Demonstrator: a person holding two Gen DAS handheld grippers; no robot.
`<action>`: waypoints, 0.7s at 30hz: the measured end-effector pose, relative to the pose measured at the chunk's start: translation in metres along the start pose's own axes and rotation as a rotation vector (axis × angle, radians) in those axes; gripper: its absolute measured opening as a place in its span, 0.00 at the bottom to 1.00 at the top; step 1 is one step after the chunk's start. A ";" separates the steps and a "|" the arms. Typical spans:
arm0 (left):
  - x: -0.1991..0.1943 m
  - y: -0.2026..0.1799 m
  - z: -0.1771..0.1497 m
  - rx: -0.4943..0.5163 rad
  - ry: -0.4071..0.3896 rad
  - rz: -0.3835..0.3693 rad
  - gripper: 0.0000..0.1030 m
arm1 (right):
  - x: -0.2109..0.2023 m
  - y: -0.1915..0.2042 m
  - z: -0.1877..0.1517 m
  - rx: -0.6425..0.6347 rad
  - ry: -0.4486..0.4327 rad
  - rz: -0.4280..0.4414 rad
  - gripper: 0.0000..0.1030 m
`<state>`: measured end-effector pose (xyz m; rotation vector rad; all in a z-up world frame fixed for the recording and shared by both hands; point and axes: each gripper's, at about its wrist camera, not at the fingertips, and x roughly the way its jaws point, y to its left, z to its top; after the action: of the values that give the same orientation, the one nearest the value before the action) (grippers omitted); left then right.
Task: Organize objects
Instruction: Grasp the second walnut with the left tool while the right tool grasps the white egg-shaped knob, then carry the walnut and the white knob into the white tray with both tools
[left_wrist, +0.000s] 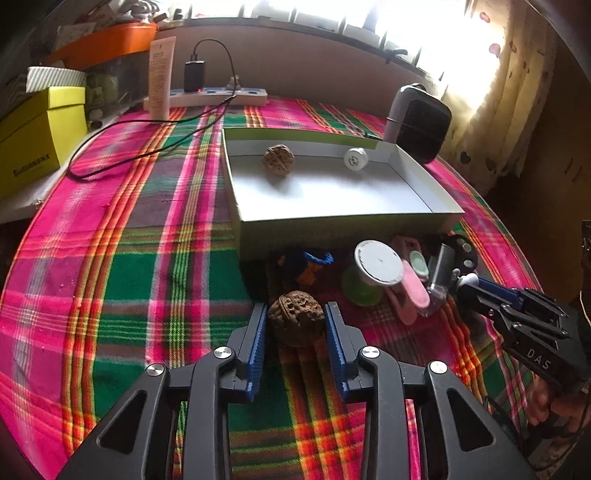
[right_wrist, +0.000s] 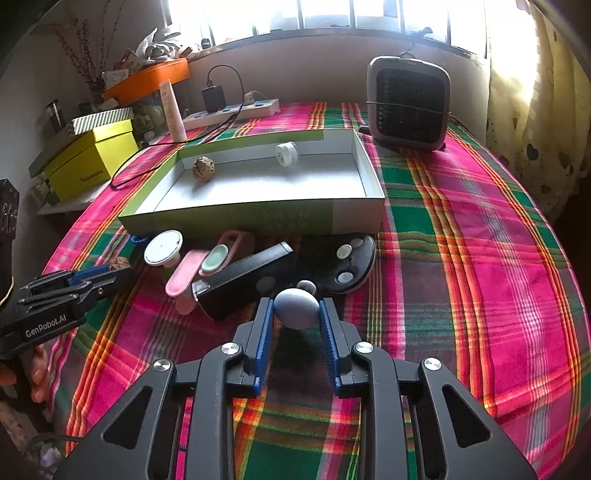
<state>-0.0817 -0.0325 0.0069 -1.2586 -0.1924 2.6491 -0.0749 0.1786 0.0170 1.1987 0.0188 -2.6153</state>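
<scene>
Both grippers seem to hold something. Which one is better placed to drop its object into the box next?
Probably the right. The right gripper grips a bluish egg in front of the box. The left gripper, on a walnut, sits nearer the box's left corner, so either could go.

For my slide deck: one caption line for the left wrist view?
Left gripper shut on a brown wrinkled walnut on plaid cloth, before a white shallow box.
</scene>
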 end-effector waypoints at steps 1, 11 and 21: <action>0.000 -0.002 -0.001 0.004 0.002 -0.002 0.28 | -0.001 0.000 -0.001 0.000 0.000 0.001 0.26; -0.002 -0.009 -0.006 0.022 0.001 0.000 0.28 | -0.001 -0.001 -0.006 -0.004 0.008 -0.007 0.26; 0.001 -0.014 -0.003 0.049 0.001 0.007 0.37 | 0.006 0.002 -0.003 -0.027 0.033 -0.012 0.31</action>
<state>-0.0780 -0.0186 0.0069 -1.2475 -0.1223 2.6418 -0.0764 0.1751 0.0107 1.2363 0.0671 -2.5969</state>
